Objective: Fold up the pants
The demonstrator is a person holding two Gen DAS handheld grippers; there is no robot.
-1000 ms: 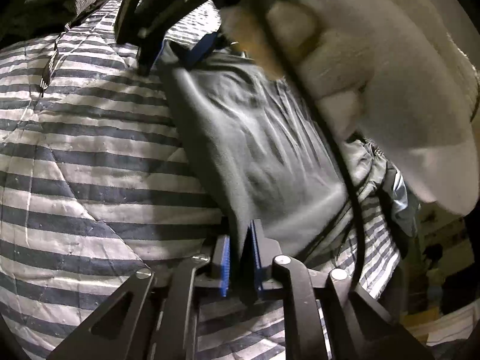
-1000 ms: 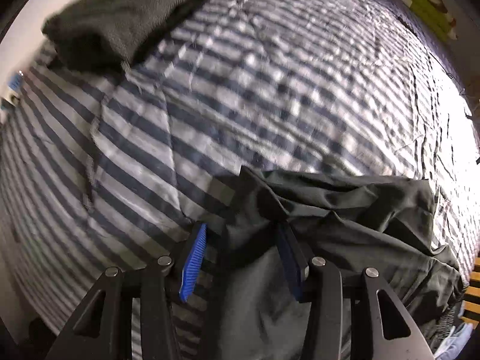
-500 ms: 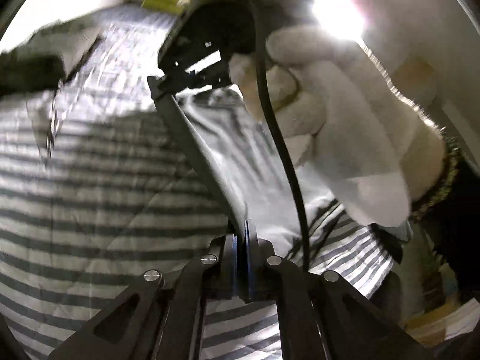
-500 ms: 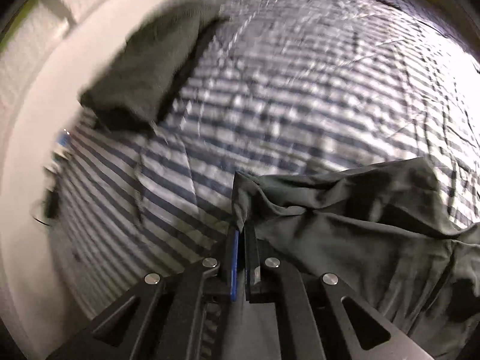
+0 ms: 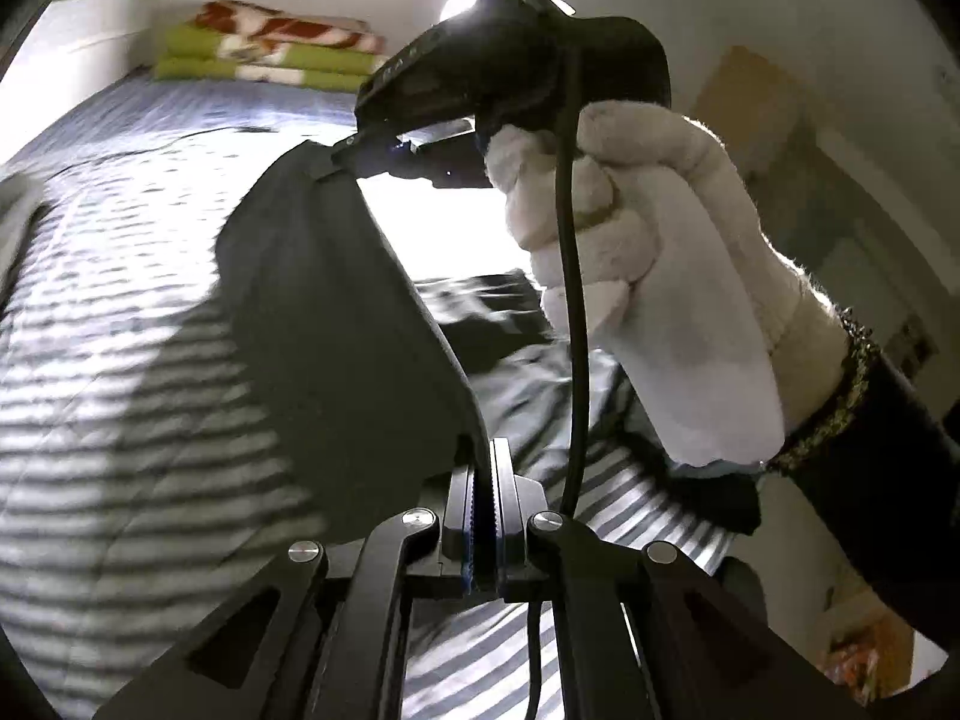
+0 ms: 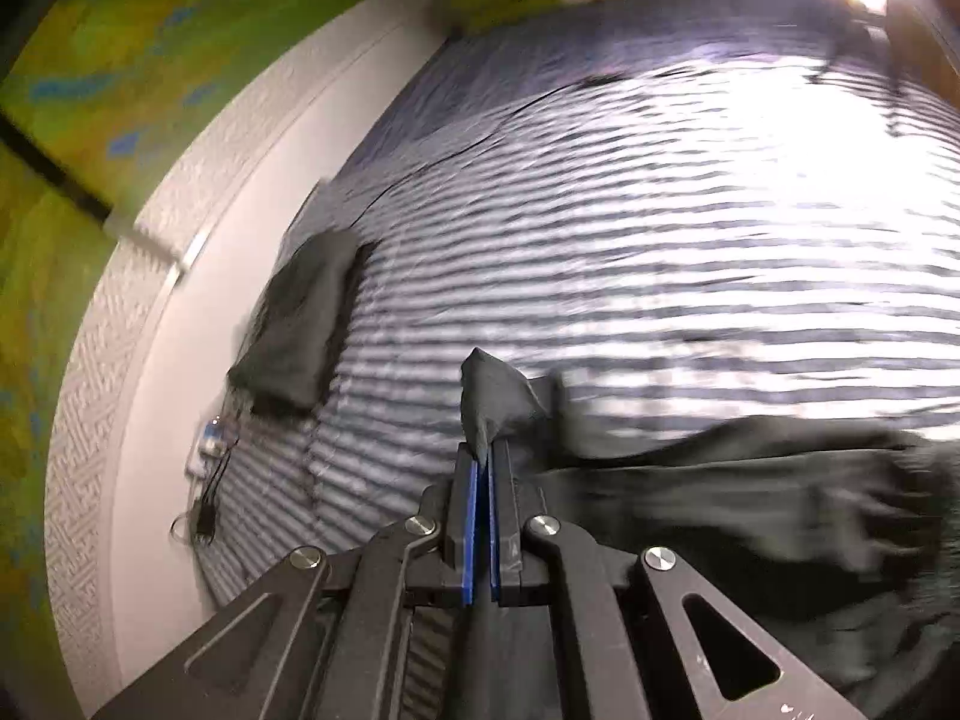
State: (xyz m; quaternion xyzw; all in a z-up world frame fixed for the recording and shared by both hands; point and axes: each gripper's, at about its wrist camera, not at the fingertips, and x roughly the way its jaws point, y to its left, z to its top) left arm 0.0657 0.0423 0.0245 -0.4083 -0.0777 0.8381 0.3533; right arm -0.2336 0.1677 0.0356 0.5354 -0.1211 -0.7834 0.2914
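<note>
I have both claws clamped on the pants: my left claw pinches one edge, my right claw a corner, seen above the bed in the left view. The rest of the pants trails on the bed. A folded dark cloth lies near the bed's wall-side edge; the striped middle lies open.

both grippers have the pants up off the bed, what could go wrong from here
The right gripper pinches only a small tip of the pants, so it could slip out. The rest of the fabric drags bunched on the striped bedspread, so the fold may come out creased or uneven.
</note>
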